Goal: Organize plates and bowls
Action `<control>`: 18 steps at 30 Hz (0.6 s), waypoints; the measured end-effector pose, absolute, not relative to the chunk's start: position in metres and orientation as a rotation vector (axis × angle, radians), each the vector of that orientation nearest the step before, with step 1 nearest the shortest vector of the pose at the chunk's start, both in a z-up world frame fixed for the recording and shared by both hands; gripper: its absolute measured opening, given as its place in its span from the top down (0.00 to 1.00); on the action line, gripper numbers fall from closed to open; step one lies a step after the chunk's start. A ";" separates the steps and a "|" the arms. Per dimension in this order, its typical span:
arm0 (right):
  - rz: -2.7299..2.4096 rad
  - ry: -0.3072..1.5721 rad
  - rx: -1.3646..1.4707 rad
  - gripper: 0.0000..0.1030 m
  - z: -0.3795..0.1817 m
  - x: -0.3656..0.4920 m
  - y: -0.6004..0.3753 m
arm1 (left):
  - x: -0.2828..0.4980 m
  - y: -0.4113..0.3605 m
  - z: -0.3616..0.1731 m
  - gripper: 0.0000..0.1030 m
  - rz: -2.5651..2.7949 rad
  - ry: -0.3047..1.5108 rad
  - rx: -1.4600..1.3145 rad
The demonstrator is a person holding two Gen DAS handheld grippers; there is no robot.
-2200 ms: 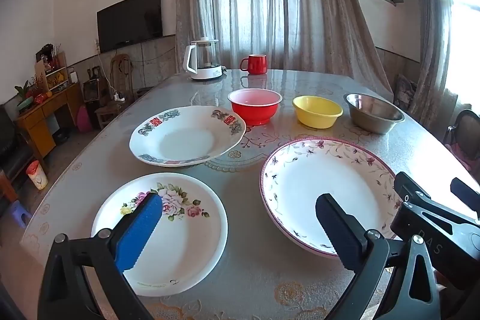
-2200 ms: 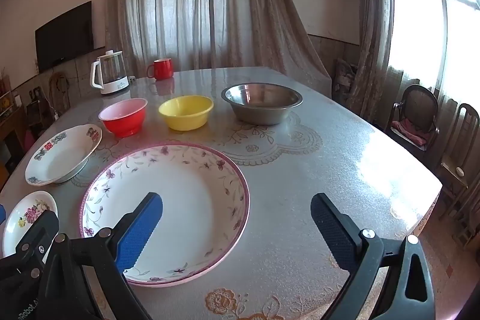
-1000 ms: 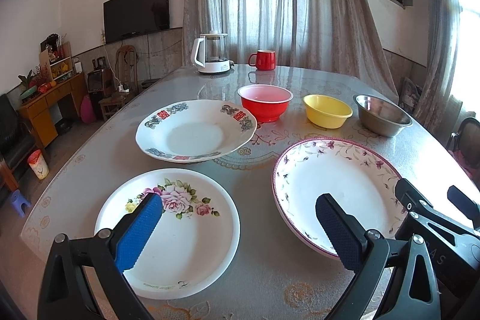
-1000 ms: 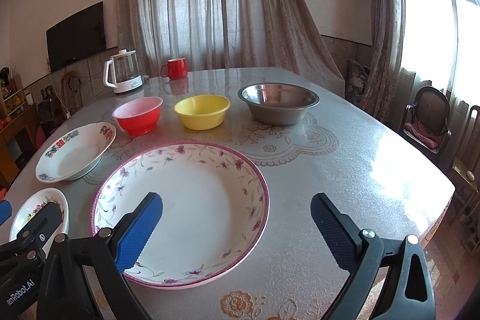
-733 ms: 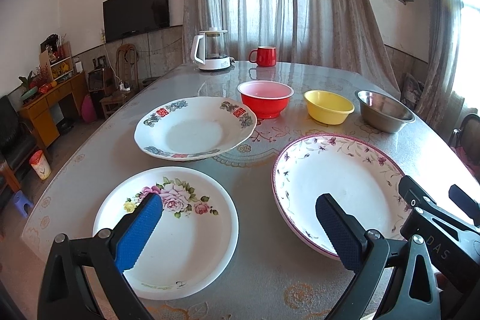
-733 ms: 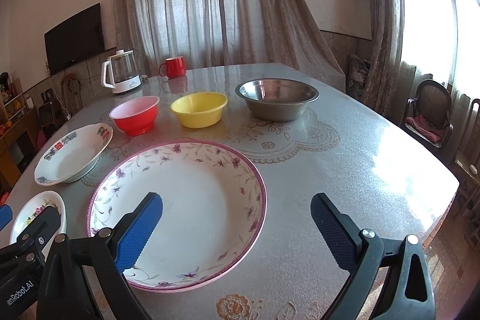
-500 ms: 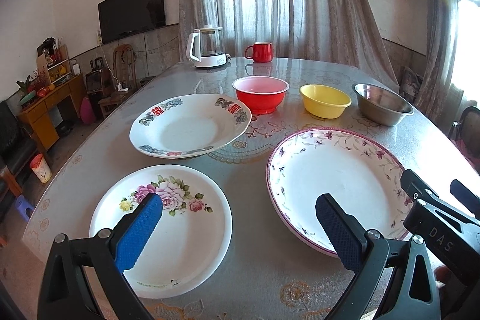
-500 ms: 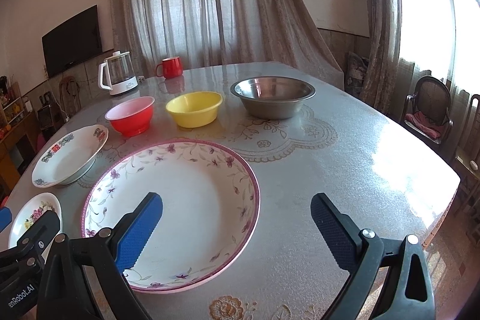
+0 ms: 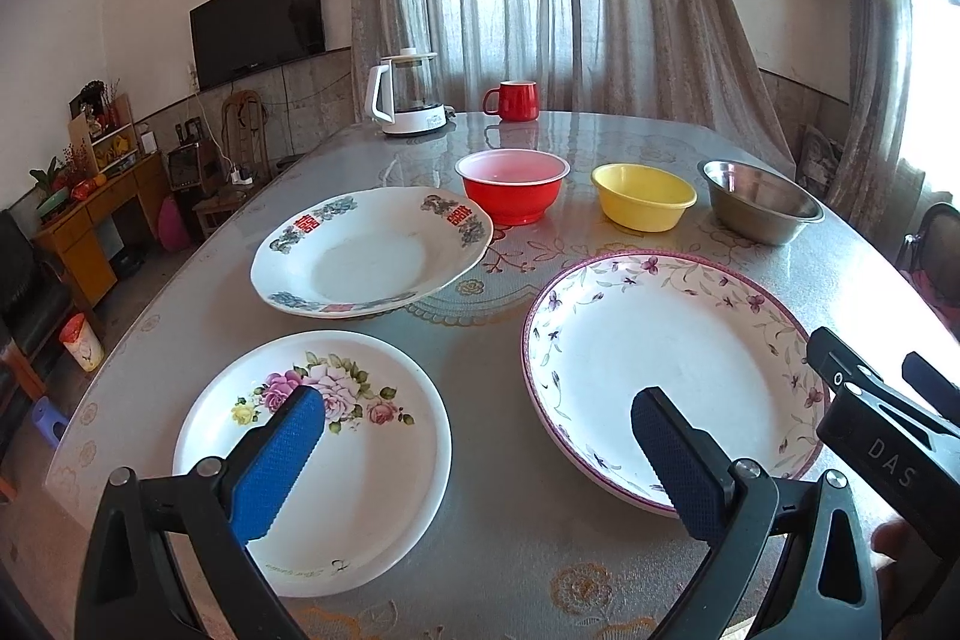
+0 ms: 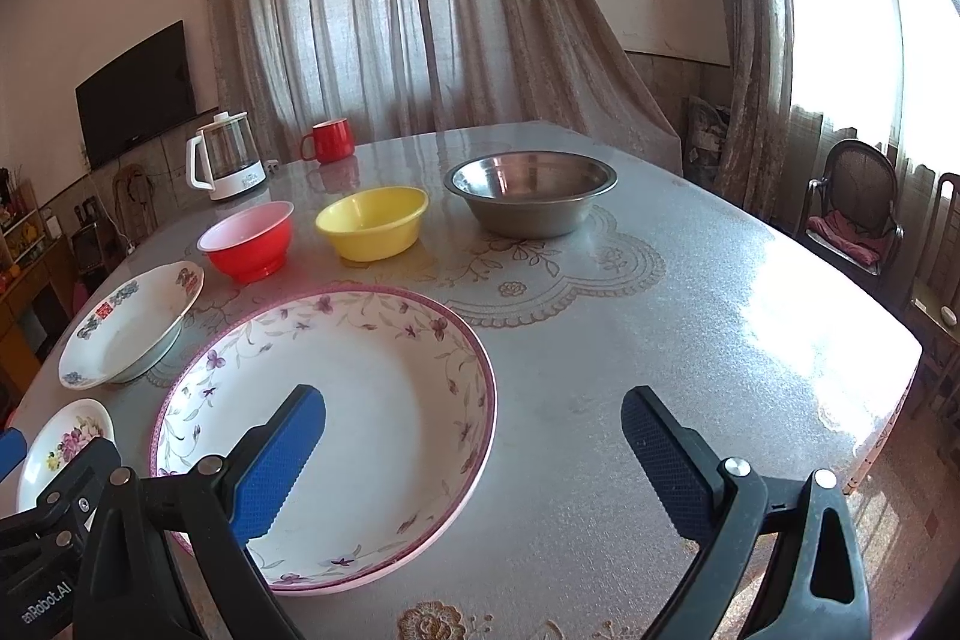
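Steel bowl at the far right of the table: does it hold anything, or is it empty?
Empty: the steel bowl shows only bare shiny metal inside, seen from the right wrist.

Bright window daylight, glare on table (image 10: 780, 292), fisheye-warped edges, sharp focus

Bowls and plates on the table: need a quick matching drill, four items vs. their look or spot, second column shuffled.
Items:
1. steel bowl
2. yellow bowl
3. rose plate
4. purple-rimmed plate

Descriptions:
A. between the red bowl and the metal one
B. largest plate, vine border
C. right end of the bowl row
D. under the left gripper

Pairs: 1-C, 2-A, 3-D, 4-B
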State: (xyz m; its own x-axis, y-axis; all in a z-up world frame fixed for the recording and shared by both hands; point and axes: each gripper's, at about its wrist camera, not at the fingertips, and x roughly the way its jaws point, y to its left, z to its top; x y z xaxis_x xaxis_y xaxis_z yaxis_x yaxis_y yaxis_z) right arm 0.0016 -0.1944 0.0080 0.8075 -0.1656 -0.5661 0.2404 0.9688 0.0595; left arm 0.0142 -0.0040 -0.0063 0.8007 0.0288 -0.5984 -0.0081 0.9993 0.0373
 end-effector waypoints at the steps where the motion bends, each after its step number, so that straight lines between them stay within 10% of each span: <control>1: -0.217 0.592 0.132 0.02 0.008 0.001 -0.194 | 0.014 -0.004 -0.006 0.00 0.018 0.642 0.032; 18: -0.218 0.565 0.091 0.02 0.019 -0.009 -0.184 | 0.002 0.001 0.005 0.00 -0.002 0.603 0.008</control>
State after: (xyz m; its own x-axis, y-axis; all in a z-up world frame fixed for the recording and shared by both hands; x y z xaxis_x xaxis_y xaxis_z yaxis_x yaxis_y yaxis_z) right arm -0.0091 -0.1839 0.0189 0.8220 -0.1802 -0.5402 0.2298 0.9729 0.0251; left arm 0.0020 0.0013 0.0049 0.8235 0.0005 -0.5673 0.0040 1.0000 0.0068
